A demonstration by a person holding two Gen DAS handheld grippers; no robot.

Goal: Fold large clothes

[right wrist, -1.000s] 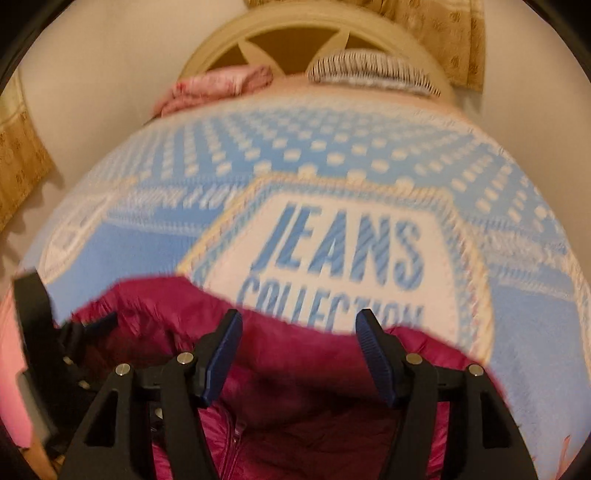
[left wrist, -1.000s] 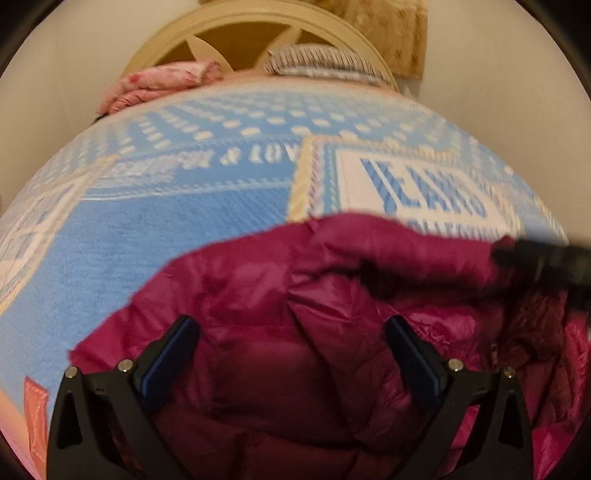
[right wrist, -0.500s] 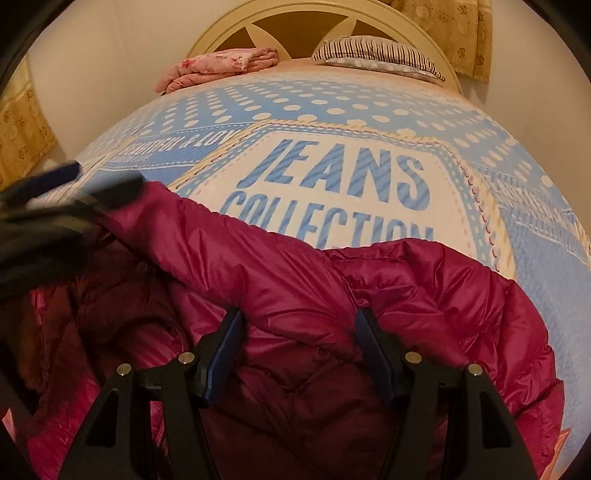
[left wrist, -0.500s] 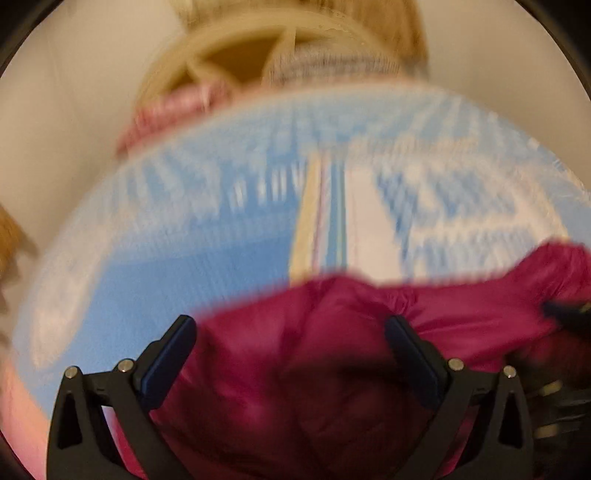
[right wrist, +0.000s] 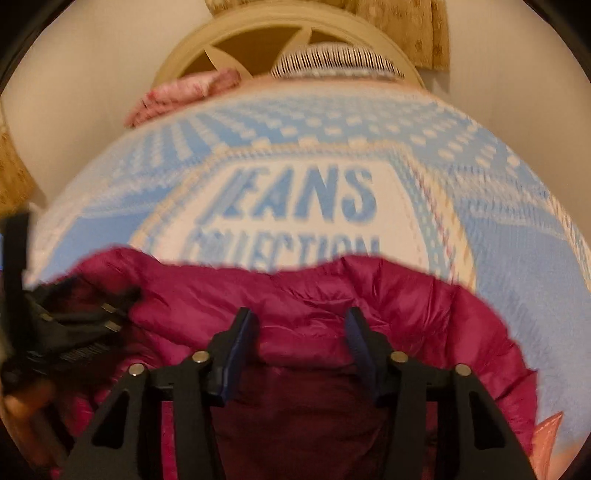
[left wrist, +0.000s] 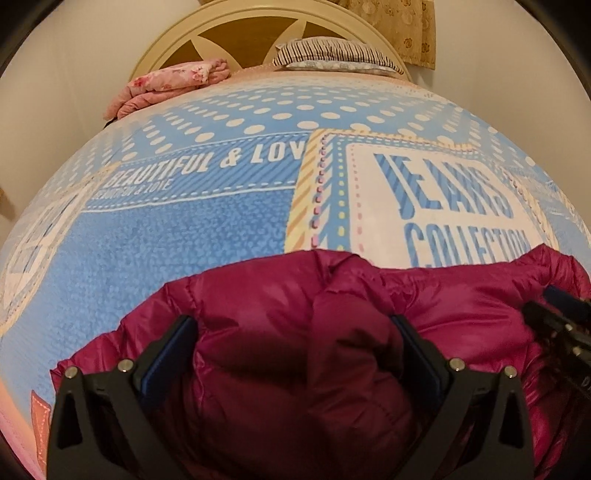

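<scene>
A magenta puffer jacket (left wrist: 332,295) lies bunched on the near part of a blue bedspread (left wrist: 184,240). My left gripper (left wrist: 293,328) points down into it with its jaws wide, and puffy fabric bulges up between the fingers. In the right wrist view the jacket (right wrist: 424,306) shows a fold running between the fingers of my right gripper (right wrist: 301,325), whose jaws are closing around it. That view is blurred. Each gripper also shows in the other's view: the right gripper (left wrist: 561,325) at the far right, the left gripper (right wrist: 74,321) at the far left.
The bedspread (right wrist: 517,258) carries a white "JEANS COLLECTION" panel beyond the jacket. At the head of the bed lie a folded pink blanket (left wrist: 170,85) and a striped pillow (left wrist: 332,55) against a cream headboard (left wrist: 258,22). White walls flank the bed.
The right gripper's jaws have narrowed around the jacket fold. Both grippers have sunk a little onto the jacket, and its far edge now lies lower in the right view.
</scene>
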